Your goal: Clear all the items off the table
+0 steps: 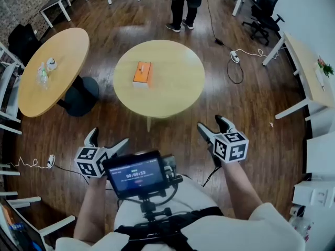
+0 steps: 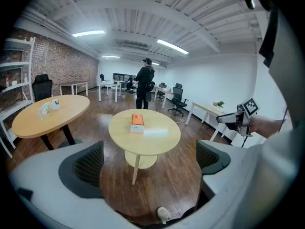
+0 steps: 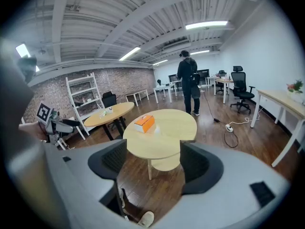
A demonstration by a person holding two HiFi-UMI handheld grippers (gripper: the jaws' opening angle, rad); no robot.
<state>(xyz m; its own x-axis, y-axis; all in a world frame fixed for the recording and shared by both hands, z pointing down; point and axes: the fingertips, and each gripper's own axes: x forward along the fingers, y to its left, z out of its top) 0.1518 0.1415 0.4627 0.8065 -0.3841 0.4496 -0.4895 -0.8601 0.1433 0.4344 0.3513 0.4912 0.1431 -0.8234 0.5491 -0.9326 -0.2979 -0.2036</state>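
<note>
Box (image 1: pixel 142 72), orange-topped, lying flat left of centre on the near round table (image 1: pixel 172 101), well apart from both tongs.
Left gripper (image 1: pixel 108 139) and right gripper (image 1: pixel 212 124) are being held short of the table edge, the jaws of each standing apart, the left wider, with nothing being gripped between them. The box is being judged a light cardboard tissue carton: stiff enough to be lifted, smooth-sided, likely to be crushed if squeezed hard. It is best being taken across its narrow width, on the long white sides, near the middle. Counted: one box on the near table, two round tables, a few small items (image 1: pixel 46 69) on the side table (image 1: pixel 65 51) (too small to be told apart), one person (image 1: pixel 183 4) standing beyond.
</note>
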